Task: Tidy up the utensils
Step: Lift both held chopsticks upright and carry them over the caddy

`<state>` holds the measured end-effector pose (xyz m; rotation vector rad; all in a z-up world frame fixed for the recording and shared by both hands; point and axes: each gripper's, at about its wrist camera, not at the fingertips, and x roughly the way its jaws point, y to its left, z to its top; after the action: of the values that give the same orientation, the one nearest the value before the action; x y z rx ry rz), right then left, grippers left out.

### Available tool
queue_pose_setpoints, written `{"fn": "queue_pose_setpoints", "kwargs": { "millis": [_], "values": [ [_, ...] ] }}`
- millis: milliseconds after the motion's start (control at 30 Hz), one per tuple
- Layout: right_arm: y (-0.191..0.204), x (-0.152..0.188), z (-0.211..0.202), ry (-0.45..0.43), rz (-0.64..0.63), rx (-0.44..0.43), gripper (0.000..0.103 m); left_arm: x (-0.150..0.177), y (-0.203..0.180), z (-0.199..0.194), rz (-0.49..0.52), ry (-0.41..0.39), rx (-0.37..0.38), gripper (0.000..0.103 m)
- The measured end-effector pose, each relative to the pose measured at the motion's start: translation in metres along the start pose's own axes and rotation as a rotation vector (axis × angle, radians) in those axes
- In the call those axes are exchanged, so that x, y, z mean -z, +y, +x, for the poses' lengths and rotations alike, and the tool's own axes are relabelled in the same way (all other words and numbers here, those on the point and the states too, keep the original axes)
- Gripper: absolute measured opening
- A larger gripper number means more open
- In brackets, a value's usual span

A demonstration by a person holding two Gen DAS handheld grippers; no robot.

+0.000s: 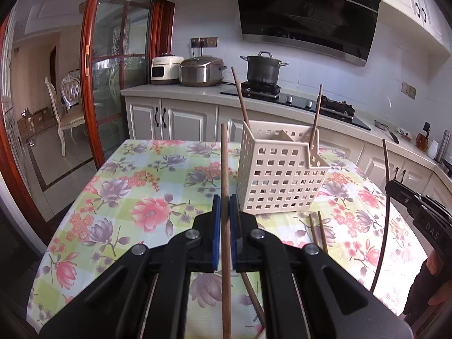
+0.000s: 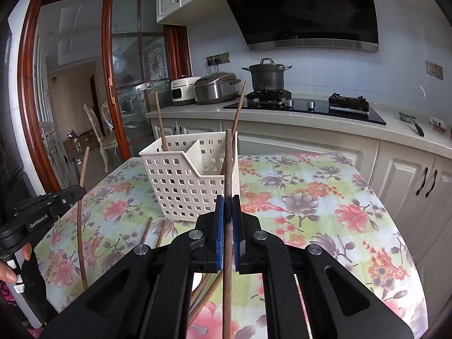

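Observation:
A cream perforated basket (image 1: 276,175) (image 2: 180,180) stands on the floral tablecloth (image 1: 127,192). Two brown chopsticks lean in it, one at each end (image 1: 240,96) (image 1: 316,113). My left gripper (image 1: 225,197) is shut on an upright brown chopstick (image 1: 224,155), in front of the basket and to its left. My right gripper (image 2: 227,197) is shut on another upright chopstick (image 2: 228,163), before the basket's right end. Each gripper shows at the edge of the other view (image 1: 395,186) (image 2: 76,192). Loose chopsticks (image 1: 319,231) (image 2: 154,233) lie on the cloth in front of the basket.
Behind the table runs a kitchen counter (image 2: 282,115) with a pot (image 2: 267,76) on the stove, a rice cooker (image 2: 214,87) and a white appliance (image 2: 182,91). A glass door with a red frame (image 1: 87,65) and a chair (image 1: 60,113) are to the left. A hand (image 2: 8,271) holds the left gripper.

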<state>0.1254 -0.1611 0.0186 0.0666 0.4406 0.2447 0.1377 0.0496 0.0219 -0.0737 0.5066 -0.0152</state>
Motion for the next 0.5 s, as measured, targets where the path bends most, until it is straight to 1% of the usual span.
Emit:
{"fn": "queue_pose_setpoints", "kwargs": {
  "millis": [333,500],
  "values": [
    [0.006,-0.009,-0.024,-0.060,-0.022,-0.005,0.006,-0.005,-0.004,-0.022,0.015,-0.057,0.002,0.006],
    [0.008,-0.011,-0.028,-0.075,-0.023,-0.004,0.006,-0.006,-0.007,-0.030,0.021,-0.081,0.001,0.006]
  ]
}}
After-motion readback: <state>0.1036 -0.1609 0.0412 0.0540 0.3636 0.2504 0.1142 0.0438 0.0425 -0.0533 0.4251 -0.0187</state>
